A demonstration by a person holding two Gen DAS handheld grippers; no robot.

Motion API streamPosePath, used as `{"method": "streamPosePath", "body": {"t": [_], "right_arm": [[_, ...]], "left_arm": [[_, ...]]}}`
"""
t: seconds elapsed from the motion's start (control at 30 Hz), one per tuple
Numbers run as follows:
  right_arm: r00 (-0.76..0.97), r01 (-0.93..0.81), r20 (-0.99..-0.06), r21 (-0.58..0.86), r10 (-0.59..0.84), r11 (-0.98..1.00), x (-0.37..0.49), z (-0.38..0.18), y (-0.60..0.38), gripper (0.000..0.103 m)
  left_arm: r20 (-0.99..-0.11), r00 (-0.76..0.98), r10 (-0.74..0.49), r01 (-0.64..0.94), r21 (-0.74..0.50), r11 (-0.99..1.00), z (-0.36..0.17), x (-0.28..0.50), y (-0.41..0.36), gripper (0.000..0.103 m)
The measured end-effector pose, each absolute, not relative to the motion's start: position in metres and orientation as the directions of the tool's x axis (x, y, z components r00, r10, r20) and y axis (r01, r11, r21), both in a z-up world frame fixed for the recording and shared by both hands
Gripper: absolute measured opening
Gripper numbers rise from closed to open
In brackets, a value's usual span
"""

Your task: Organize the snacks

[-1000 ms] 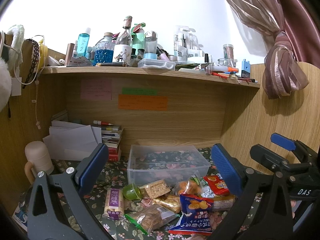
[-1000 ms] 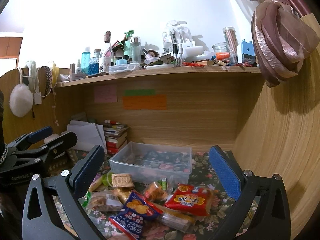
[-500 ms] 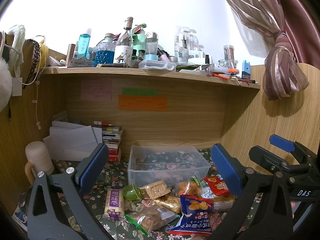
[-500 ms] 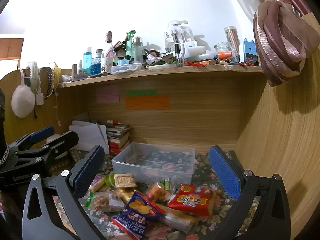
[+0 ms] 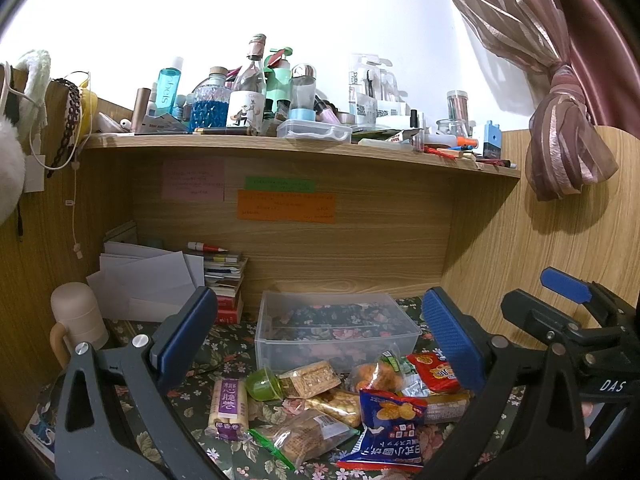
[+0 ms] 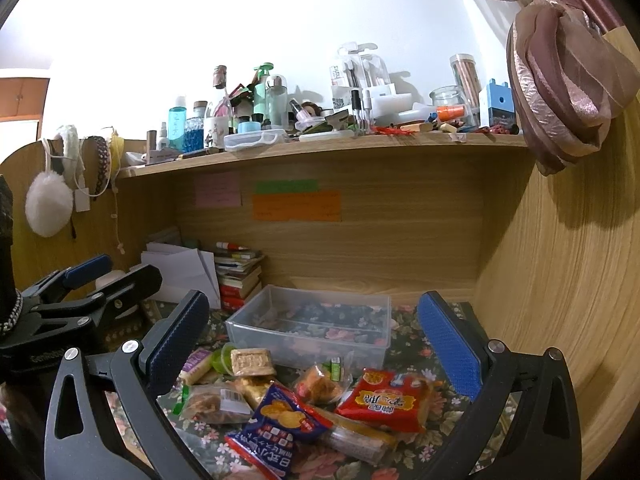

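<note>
Right wrist: snack pile [image 6: 304,404] lies between spread tool [image 6: 316,344] fingers, seemingly untouched.

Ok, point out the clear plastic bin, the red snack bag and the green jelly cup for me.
clear plastic bin [image 6: 304,344], right wrist view, on its front wall.
red snack bag [image 6: 384,402], right wrist view, on the middle of its printed face.
green jelly cup [image 5: 262,383], left wrist view, on its rounded side.

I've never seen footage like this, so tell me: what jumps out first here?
A heap of bright snack packets lies on the flowered cloth, just in front of an empty clear plastic box. Framing it are the wide-open blue-padded fingers of the left gripper and right gripper. Above, a wooden shelf is crammed with bottles.
</note>
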State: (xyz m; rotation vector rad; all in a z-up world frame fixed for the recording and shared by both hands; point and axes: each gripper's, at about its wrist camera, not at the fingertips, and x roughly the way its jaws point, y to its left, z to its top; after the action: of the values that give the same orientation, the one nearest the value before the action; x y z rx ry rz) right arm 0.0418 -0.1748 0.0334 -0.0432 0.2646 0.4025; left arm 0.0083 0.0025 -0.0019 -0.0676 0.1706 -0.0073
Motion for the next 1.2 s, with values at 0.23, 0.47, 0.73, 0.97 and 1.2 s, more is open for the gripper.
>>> {"method": "streamPosePath", "body": {"t": [0.23,0.47,0.73,0.97,1.2], "right_arm": [[0.885,-0.392,-0.266,0.017,0.382,0.92,0.042,0.033,-0.175,0.103],[0.884,-0.392,-0.268,0.018,0.382,0.92,0.042,0.033,-0.175,0.103],[0.872,-0.383,-0.316,0.035,0.374,0.923,0.059,0.022,-0.181,0.103],[0.84,-0.34,-0.437,0.036,0.321,0.94,0.09,-0.003,-0.197,0.103],[0.794,-0.265,-0.554,0.052,0.249,0.963,0.12,-0.03,-0.217,0.103]], "left_arm": [[-0.169,0.986,-0.013,0.001,-0.068,0.998,-0.002,0.008,0.002,0.103],[-0.169,0.986,-0.011,0.0,-0.067,0.998,-0.002,0.008,0.002,0.103],[-0.22,0.976,-0.007,-0.011,-0.077,0.997,-0.008,0.026,0.017,0.103],[-0.336,0.942,0.014,-0.036,-0.061,0.997,-0.033,0.06,0.045,0.103],[-0.471,0.881,0.049,-0.081,-0.047,0.996,-0.072,0.093,0.08,0.103]]}}
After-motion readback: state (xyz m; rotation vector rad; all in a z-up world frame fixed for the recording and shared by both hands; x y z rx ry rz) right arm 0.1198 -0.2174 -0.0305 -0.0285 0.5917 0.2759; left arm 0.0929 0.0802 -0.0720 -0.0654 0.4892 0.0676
